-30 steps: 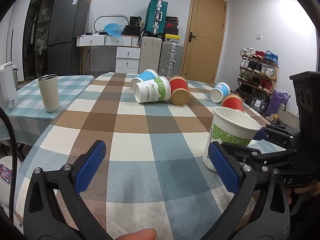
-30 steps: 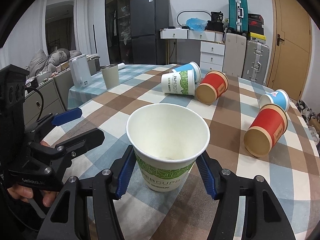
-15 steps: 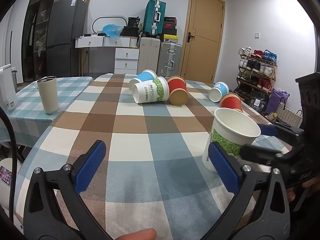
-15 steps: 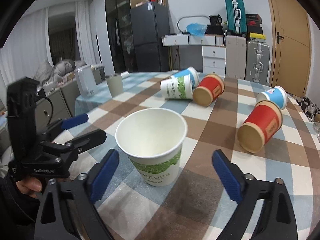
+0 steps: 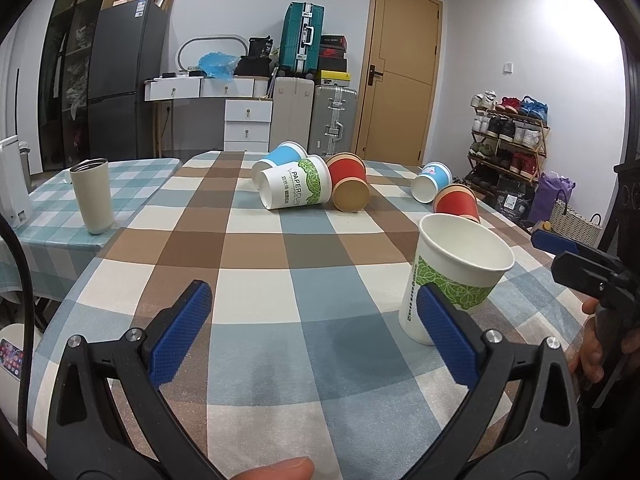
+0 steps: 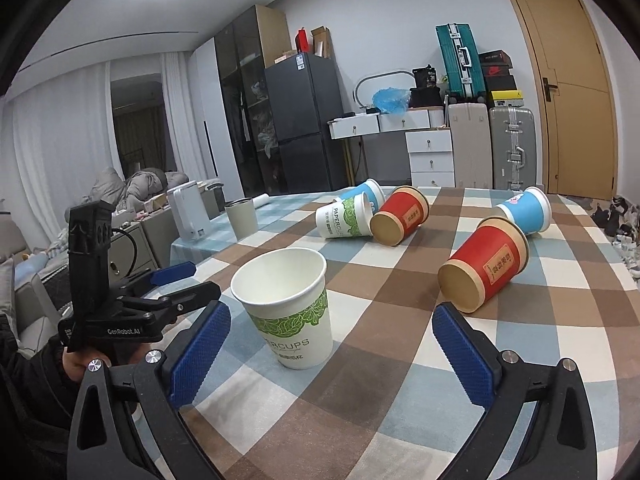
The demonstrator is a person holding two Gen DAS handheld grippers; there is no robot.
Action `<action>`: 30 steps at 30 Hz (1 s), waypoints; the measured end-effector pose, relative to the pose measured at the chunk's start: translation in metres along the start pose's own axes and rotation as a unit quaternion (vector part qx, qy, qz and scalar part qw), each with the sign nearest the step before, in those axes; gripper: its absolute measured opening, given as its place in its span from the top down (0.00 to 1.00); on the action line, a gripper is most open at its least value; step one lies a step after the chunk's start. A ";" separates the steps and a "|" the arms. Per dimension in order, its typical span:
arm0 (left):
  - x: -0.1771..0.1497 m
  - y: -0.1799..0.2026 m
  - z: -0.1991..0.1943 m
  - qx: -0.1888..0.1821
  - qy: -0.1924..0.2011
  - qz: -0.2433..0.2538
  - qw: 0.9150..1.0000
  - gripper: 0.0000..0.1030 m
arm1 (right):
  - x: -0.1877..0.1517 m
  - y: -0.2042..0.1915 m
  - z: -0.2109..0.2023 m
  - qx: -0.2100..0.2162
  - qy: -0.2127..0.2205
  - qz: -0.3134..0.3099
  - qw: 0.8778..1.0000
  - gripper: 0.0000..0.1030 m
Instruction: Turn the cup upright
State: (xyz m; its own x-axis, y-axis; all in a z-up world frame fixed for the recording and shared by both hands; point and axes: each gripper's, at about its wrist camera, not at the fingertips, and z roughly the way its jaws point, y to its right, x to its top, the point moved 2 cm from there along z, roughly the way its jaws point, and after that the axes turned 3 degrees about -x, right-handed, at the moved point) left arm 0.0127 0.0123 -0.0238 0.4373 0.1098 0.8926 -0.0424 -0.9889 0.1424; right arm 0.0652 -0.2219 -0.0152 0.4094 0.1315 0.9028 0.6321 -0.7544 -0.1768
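Left wrist cam: left gripper gapes wide, nothing in it, over the checked tablecloth. White-green cup stands upright w/ mouth up, axis vertical, just off its right finger. Fallen cups lie well beyond, e.g. the white PAPERCUPS cup, axis roughly level, mouth toward cam. Right wrist cam: right gripper also spread, empty; upright cup sits between its fingers, nearer the left one, not touching. Nearest red cup lies on its side ahead-right, mouth toward the gripper, axis slanting away to the right. Right gripper looks closer to it, so prob. next.
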 end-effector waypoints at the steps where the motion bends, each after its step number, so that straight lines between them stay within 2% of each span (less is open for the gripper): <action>1: 0.000 0.000 0.000 -0.001 0.000 0.000 1.000 0.01 | 0.000 0.001 -0.001 0.000 0.001 0.000 1.000 0.00; 30: 0.000 0.001 0.000 -0.001 0.000 0.001 1.000 0.01 | -0.004 -0.004 -0.001 -0.002 -0.002 -0.010 1.000 0.00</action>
State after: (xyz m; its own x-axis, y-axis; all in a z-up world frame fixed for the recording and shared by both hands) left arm 0.0128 0.0115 -0.0239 0.4372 0.1086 0.8928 -0.0452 -0.9888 0.1424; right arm 0.0606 -0.2204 -0.0173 0.3983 0.1495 0.9050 0.6385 -0.7536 -0.1565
